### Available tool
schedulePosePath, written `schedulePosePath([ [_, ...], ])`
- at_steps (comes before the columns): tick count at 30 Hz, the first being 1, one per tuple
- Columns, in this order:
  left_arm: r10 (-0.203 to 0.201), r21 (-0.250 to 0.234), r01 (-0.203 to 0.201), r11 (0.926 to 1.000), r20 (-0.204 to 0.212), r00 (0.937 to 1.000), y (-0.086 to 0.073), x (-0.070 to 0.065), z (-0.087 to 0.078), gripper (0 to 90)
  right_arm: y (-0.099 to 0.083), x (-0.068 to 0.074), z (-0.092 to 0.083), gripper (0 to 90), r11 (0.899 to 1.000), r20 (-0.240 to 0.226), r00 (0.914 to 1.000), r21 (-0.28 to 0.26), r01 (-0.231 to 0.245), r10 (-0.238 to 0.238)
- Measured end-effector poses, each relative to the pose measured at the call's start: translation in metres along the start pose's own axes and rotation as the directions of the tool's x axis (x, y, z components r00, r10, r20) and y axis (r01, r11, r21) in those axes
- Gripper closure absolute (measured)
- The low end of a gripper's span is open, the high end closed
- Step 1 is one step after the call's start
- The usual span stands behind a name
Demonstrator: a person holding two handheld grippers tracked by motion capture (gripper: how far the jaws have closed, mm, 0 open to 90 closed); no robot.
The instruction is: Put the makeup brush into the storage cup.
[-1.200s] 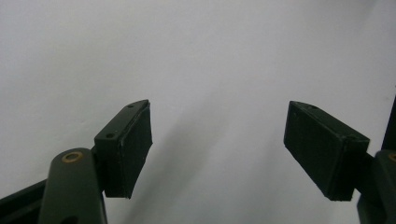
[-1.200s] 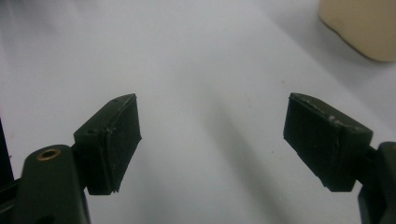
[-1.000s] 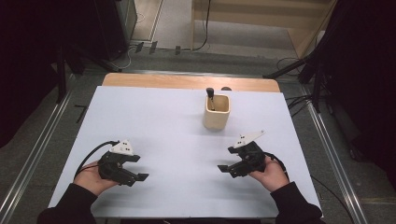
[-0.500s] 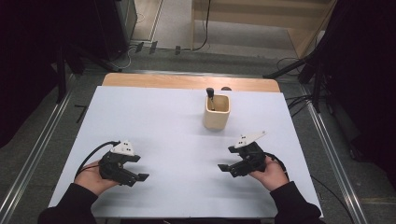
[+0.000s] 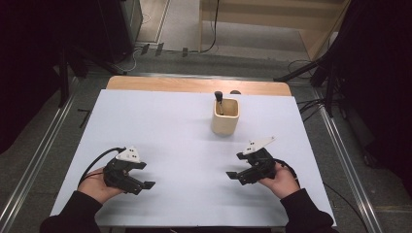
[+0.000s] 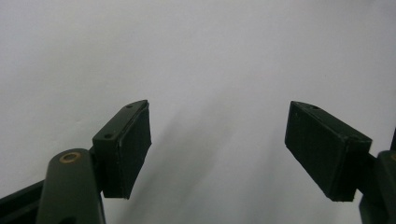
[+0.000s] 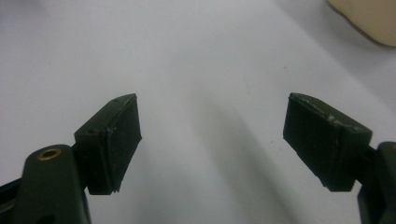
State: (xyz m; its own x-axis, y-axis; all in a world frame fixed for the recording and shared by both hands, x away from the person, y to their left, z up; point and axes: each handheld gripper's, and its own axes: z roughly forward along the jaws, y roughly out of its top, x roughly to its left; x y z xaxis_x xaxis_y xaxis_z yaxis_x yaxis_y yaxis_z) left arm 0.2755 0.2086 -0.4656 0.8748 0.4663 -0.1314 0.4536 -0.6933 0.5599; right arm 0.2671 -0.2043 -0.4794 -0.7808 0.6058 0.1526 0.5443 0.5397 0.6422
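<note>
White table [image 5: 184,141], both grippers empty

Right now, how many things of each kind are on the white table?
Beige cup: 1
Dark-handled tool standing in the cup: 1
Hand-held grippers, jaws open: 2, left gripper and right gripper
Total: 4

Both tongs [image 5: 145,186] [image 5: 232,174] gape, empty.
</note>
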Motion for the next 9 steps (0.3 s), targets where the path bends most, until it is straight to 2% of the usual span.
schedulePosePath([
  [9,0.002,0.002,-0.002,1.0000,0.003,1.0000,0.0002,0.0003,0.0011,23.2,0.0001,0.0000,0.0008,20.1,1.000,-0.001,1.0000,0.000,0.006,-0.006],
])
